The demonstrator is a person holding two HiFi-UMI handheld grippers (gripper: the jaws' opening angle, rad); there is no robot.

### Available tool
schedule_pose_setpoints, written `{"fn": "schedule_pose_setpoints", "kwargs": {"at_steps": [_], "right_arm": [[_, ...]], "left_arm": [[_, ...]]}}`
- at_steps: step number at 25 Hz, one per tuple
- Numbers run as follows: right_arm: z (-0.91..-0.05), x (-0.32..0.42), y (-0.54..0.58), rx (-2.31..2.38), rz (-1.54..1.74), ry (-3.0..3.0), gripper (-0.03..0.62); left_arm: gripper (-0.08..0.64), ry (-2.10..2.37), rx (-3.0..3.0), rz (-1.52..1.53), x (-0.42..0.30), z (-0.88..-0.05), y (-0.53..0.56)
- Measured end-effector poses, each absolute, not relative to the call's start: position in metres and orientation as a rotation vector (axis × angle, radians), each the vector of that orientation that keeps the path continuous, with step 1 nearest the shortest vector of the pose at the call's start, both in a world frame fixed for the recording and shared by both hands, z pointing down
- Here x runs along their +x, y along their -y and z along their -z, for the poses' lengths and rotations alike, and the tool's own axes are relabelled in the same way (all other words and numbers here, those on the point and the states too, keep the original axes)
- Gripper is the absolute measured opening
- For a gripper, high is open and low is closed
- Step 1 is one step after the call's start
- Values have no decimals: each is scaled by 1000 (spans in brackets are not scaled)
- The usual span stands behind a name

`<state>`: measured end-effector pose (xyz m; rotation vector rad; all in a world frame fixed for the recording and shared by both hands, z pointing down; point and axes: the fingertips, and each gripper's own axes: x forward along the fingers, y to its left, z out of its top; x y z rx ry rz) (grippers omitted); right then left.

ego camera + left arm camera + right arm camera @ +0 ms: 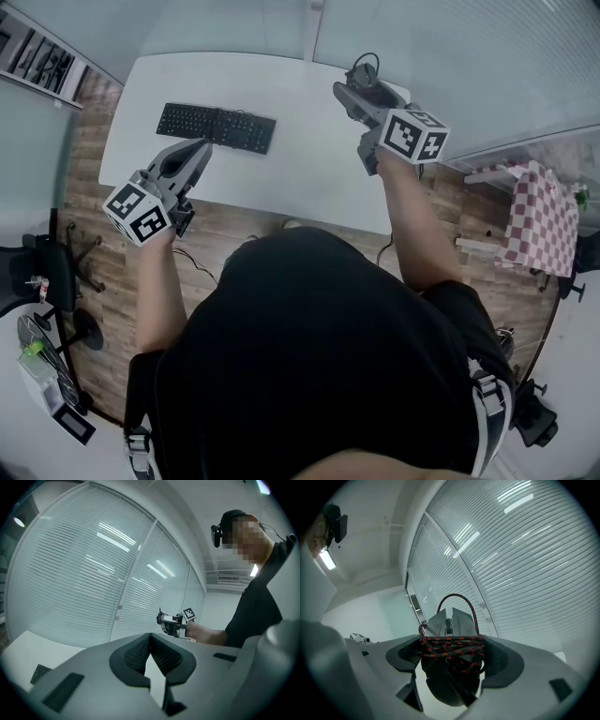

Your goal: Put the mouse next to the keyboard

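Note:
A black keyboard [217,126] lies on the white table [300,178], toward its left half. My right gripper [361,82] hangs over the table's far right corner, shut on a dark grey mouse [450,667] with its black-and-red braided cable [452,648] wound around the body. In the head view the mouse [363,73] shows at the jaw tips with a loop of cable above it. My left gripper [195,155] hovers just in front of the keyboard's left end. Its jaws are shut with nothing between them [151,660].
Wood floor surrounds the table. An office chair base [66,272] stands at the left, a checked red-and-white cloth [542,220] on a stand at the right. Windows with blinds [93,573] run behind the table.

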<state>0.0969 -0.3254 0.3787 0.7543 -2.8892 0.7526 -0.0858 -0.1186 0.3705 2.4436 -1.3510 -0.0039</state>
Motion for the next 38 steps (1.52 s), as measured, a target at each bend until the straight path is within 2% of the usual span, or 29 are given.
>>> {"fn": "schedule_pose_setpoints", "kwargs": {"at_steps": [38], "right_arm": [[-374,81,333,939,-710,2854,408]], "left_arm": [[23,1214,2499,15,-133,-381,146]]}}
